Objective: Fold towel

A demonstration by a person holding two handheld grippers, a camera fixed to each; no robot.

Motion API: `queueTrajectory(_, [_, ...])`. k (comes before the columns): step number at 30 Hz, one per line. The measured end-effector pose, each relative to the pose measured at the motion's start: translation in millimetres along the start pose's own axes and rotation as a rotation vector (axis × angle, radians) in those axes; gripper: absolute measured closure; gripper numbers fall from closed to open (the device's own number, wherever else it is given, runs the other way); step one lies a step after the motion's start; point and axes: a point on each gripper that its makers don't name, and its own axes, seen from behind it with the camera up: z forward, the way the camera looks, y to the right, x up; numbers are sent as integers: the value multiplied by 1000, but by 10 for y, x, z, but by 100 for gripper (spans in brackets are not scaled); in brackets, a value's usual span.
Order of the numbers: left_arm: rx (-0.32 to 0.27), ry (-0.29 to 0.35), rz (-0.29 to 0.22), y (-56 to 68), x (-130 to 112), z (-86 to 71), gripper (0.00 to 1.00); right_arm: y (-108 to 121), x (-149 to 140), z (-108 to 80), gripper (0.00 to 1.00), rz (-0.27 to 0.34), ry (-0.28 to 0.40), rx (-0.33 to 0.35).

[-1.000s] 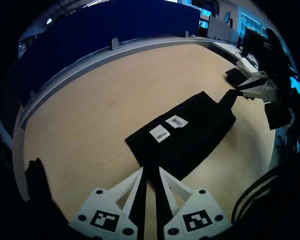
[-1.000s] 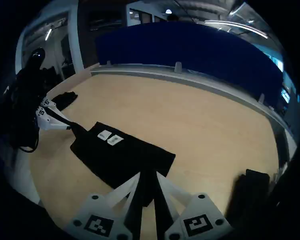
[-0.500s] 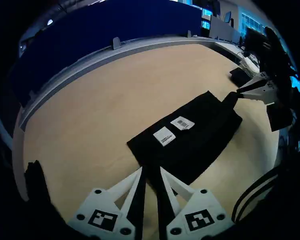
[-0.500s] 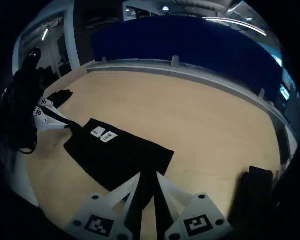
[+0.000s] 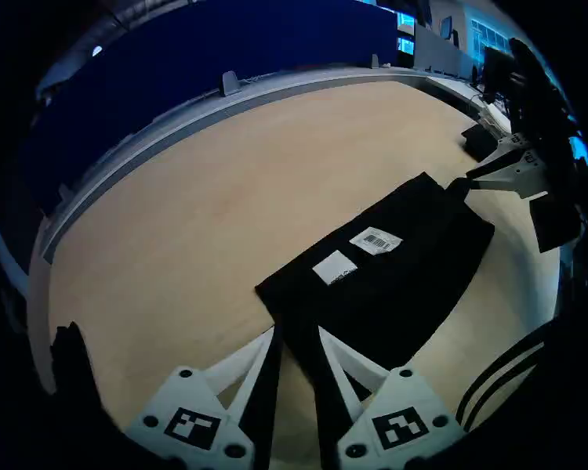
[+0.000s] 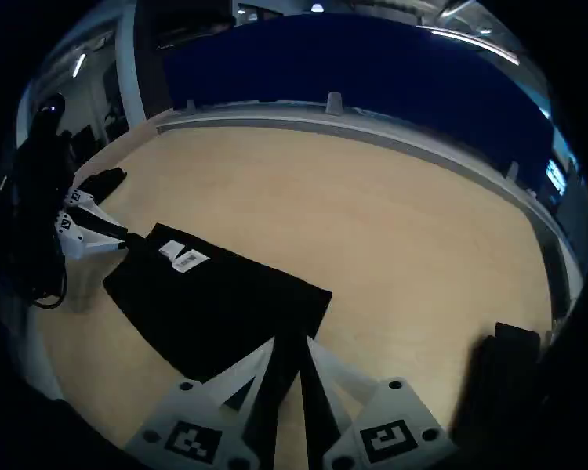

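The black towel [image 5: 396, 282] lay as a narrow, seemingly part-folded strip on the wooden surface [image 5: 215, 196] — left gripper [image 5: 298, 337] and right gripper [image 6: 290, 346] each pinched closed on an end corner, with a further fold likely left.

table [image 6: 388, 219]: light wood | blue partition [image 6: 357, 70]: along far edge | black block [image 6: 506, 368]: right edge | dark bundle [image 6: 102, 182]: far-left corner

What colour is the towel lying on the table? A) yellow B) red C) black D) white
C: the towel spread on the wooden table is black, with two small white labels on top.
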Motion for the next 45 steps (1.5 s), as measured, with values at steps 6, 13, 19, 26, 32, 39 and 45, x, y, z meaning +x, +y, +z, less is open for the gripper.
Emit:
queueTrajectory(6, [33, 8, -13, -101, 32, 54, 68, 87, 32, 70, 82, 12, 4, -42])
queueTrajectory(13, [57, 30, -17, -197, 96, 32, 62, 135, 62, 63, 51, 16, 9, -53])
queueTrajectory(19, [67, 38, -38, -261, 123, -8, 36, 177, 70, 46, 31, 14, 10, -66])
queueTrajectory(26, [57, 42, -75, -244, 111, -5, 6, 161, 60, 26, 19, 29, 13, -58])
queueTrajectory(32, [55, 46, -84, -212, 98, -20, 5, 142, 45, -35, 18, 30, 17, -55])
queueTrajectory(39, [73, 44, -88, -181, 12, -140, 5, 101, -53, -131, 18, 21, 10, -43])
queueTrajectory(45, [87, 37, -124, -122, -160, -322, 5, 22, -208, -236, 18, 5, -7, -25])
